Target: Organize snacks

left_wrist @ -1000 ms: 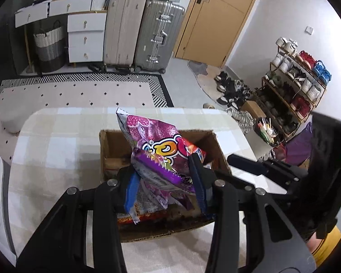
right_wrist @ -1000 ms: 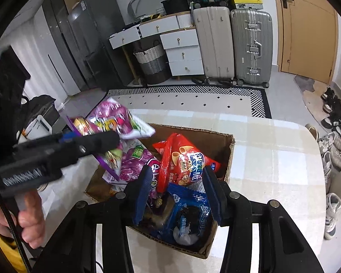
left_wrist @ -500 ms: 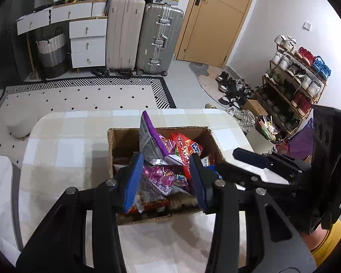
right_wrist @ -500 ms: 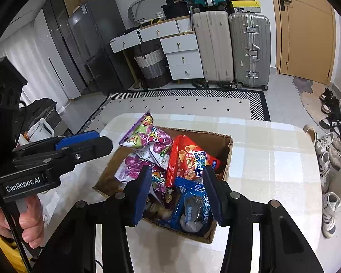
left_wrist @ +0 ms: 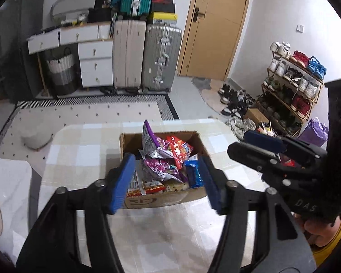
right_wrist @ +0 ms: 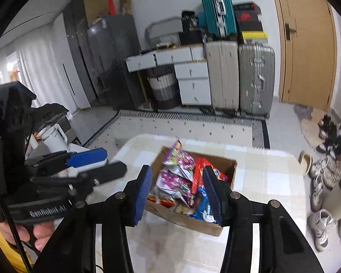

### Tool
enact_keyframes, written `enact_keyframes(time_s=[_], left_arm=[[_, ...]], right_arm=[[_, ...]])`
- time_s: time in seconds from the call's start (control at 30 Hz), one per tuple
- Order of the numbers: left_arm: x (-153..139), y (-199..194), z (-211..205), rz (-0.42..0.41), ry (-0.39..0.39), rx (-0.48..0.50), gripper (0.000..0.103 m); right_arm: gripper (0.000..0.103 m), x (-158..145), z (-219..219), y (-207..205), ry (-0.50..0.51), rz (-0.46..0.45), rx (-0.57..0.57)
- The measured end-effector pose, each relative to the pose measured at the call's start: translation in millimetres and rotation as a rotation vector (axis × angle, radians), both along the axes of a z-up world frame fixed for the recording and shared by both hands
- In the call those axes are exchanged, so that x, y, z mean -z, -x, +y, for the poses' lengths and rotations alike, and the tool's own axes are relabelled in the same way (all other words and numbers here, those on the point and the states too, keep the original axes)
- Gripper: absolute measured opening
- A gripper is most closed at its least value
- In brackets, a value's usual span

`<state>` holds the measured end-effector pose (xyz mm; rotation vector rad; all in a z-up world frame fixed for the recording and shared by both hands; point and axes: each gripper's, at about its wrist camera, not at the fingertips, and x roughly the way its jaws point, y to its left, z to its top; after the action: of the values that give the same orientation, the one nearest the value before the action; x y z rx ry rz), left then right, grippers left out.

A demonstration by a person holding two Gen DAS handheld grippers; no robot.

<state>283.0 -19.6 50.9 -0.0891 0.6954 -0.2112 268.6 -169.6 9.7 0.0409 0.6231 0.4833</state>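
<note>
An open cardboard box (left_wrist: 161, 199) (right_wrist: 193, 223) stands on the checked table (left_wrist: 84, 150), filled with snack packs. A purple bag (left_wrist: 161, 166) lies on top, another purple pack (left_wrist: 147, 136) stands upright at the back, and a red bag (left_wrist: 179, 147) and a blue pack (left_wrist: 194, 173) lie to the right. My left gripper (left_wrist: 166, 157) hovers above and short of the box, its jaws opening with nothing between them. My right gripper (right_wrist: 177, 169) is also above the box's near side, open and holding nothing. Each gripper also appears in the other's view, as the right gripper (left_wrist: 257, 143) and the left gripper (right_wrist: 102, 161).
Bare tabletop (right_wrist: 261, 177) surrounds the box. Beyond it are a patterned rug (left_wrist: 79, 111), suitcases (left_wrist: 161, 56), white drawers (left_wrist: 95, 63) and a shoe rack (left_wrist: 293, 86). A white kettle (right_wrist: 54, 136) stands left of the table, and shoes (right_wrist: 325, 175) lie on the floor at the right.
The left gripper let the purple bag go into the box, widened its jaws and drew back and up. The right gripper also rose and pulled back from the box.
</note>
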Motion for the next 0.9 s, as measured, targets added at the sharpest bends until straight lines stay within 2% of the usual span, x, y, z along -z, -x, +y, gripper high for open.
enact_keyframes(time_s=[0.17,0.27,0.3,0.47,0.57,0.67,0.77,0.9], left_arm=[[-40,56,0,-0.079,-0.014,-0.007,0.066],[-66,91,3,-0.124,-0.011,-0.022,0.075],[-75,99,5,-0.141,-0.01,-0.027,0.081],[-113,163,11,-0.232,-0.029,-0.054,0.086],[-129,207,13,-0.283,-0.041,-0.054,0.101],[-144,250,18,-0.336,-0.049,-0.06,0.103],[-151,297,28,-0.373,-0.042,-0.076,0.103],[-150,355,42,-0.392,-0.051,-0.111,0.103]], right_arm=[[0.052,-37,-2,39,-0.014,-0.082,-0.001],[0.064,-60,-6,66,-0.026,-0.135,0.013],[0.067,-67,-8,75,-0.032,-0.154,0.013],[0.086,-98,-15,128,-0.06,-0.26,0.004],[0.092,-111,-18,168,-0.077,-0.34,-0.01],[0.101,-119,-21,209,-0.063,-0.418,0.001],[0.102,-119,-24,255,-0.051,-0.496,-0.012],[0.102,-114,-32,290,-0.067,-0.501,-0.021]])
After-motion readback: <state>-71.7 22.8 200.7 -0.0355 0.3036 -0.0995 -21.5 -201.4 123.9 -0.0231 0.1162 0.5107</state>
